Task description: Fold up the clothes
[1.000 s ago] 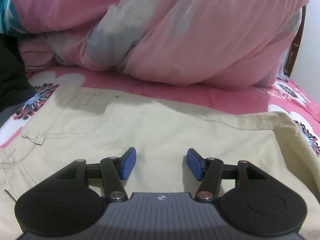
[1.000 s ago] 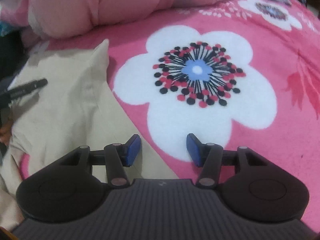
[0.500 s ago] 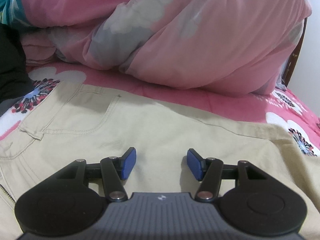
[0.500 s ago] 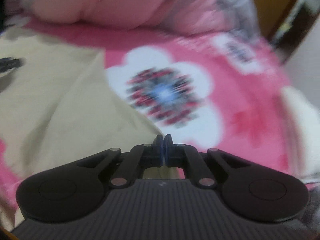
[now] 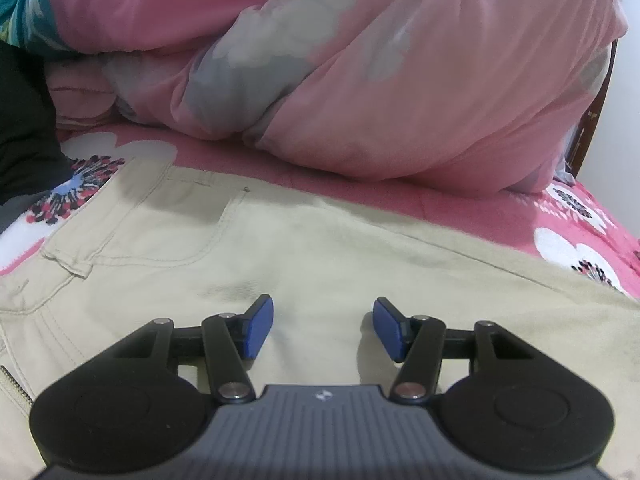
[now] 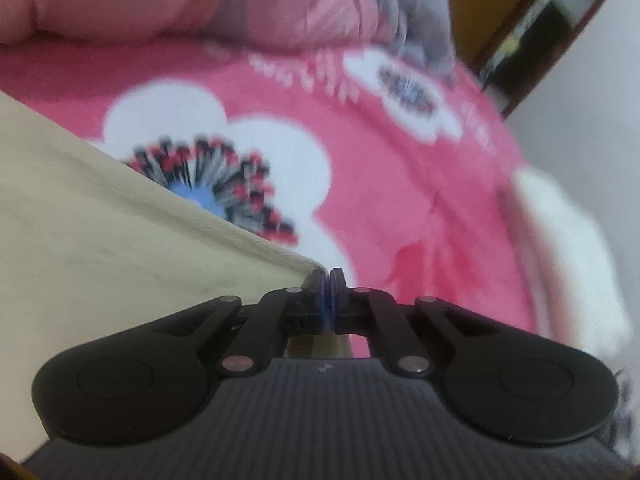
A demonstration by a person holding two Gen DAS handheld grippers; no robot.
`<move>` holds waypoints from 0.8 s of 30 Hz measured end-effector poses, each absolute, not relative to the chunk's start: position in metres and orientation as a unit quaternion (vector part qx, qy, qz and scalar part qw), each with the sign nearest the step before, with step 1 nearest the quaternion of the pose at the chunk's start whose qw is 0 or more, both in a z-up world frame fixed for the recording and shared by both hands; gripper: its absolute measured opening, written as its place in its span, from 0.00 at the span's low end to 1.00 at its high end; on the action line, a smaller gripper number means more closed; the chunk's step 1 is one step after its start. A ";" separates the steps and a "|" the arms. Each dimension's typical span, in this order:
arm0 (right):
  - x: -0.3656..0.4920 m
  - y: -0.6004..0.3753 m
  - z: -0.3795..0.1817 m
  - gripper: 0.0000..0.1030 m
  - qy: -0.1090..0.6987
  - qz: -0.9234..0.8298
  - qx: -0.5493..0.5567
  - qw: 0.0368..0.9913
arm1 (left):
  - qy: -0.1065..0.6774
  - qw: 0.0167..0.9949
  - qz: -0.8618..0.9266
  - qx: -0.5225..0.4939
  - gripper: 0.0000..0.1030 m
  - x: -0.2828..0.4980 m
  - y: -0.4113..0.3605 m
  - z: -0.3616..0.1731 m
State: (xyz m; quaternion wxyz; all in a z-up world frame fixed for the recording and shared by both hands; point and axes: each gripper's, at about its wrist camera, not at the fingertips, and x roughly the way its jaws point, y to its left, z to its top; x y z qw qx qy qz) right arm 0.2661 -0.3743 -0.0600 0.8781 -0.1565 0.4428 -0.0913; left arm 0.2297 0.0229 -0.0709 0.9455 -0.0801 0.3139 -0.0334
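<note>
Beige trousers (image 5: 320, 248) lie spread on the bed, with a pocket seam and a belt loop at the left. Just above their middle my left gripper (image 5: 323, 320) stands open, nothing between its blue pads (image 5: 258, 328). In the blurred right wrist view the trousers (image 6: 100, 240) fill the left side and end in a corner at the jaws. My right gripper (image 6: 330, 276) is shut on that corner, and beige cloth shows beneath the closed pads.
A pink blanket with white flowers (image 6: 400, 200) covers the bed. A bunched pink duvet (image 5: 400, 80) is piled at the back. Dark clothing (image 5: 24, 128) lies at the far left. A wooden frame (image 6: 520, 40) and something white and fluffy (image 6: 568, 240) are on the right.
My right gripper has closed from open and swung right along the trousers' edge, now gripping their corner. The left gripper has stayed open in place.
</note>
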 end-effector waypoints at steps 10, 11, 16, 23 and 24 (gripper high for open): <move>0.230 -0.468 -0.011 0.47 0.378 -0.120 0.147 0.906 | 0.312 0.945 -0.039 -0.093 0.56 0.229 0.027 -0.069; 0.228 -0.472 -0.002 0.47 0.369 -0.132 0.153 0.907 | 0.311 0.945 -0.040 -0.096 0.56 0.228 0.028 -0.068; 0.228 -0.417 0.024 0.31 0.386 -0.058 0.132 0.911 | 0.296 0.950 -0.068 -0.075 0.61 0.211 0.022 -0.044; 0.281 -0.251 -0.018 0.26 0.459 0.125 0.044 0.878 | 0.336 0.931 -0.138 -0.007 0.63 0.185 -0.009 -0.054; 0.291 -0.230 -0.026 0.26 0.466 0.143 0.034 0.872 | 0.338 0.931 -0.136 -0.002 0.63 0.183 -0.010 -0.059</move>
